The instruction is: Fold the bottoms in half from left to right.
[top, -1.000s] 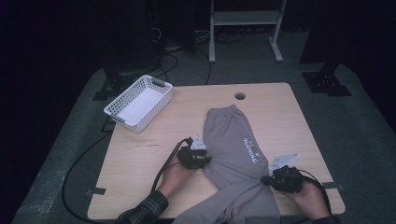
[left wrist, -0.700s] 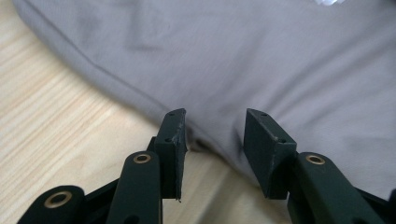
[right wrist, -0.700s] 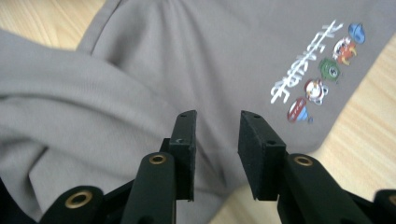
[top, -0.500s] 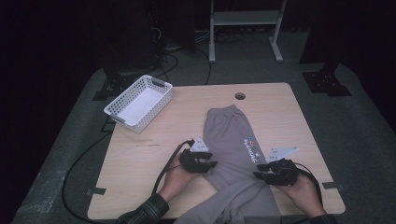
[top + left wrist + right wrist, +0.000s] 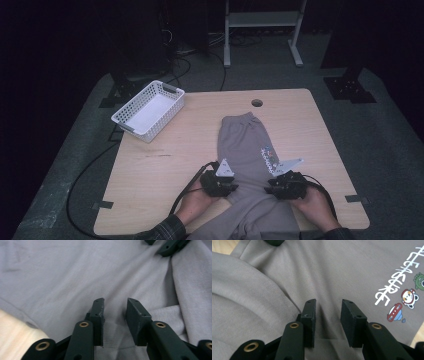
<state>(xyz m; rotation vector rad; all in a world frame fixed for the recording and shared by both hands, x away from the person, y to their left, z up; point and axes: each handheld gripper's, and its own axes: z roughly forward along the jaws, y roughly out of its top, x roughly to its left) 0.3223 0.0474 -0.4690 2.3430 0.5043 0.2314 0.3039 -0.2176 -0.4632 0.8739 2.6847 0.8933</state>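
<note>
Grey sweatpants lie lengthwise on the wooden table, their near end hanging over the front edge. A small cartoon print sits on their right side, also seen close up as print. My left gripper rests on the pants' left edge and my right gripper on their right edge, pointing at each other. In the left gripper view my left gripper has its jaws a narrow gap apart, pressed on the cloth. My right gripper stands the same way, a low ridge of cloth between its jaws.
A white plastic basket stands at the table's back left corner. A round cable hole is near the back edge. Black cables trail off the table's left side. A metal rack stands on the floor behind.
Both hands have moved inward toward each other, and the grippers have come from the pants' outer sides onto the cloth. The pants have barely shifted.
</note>
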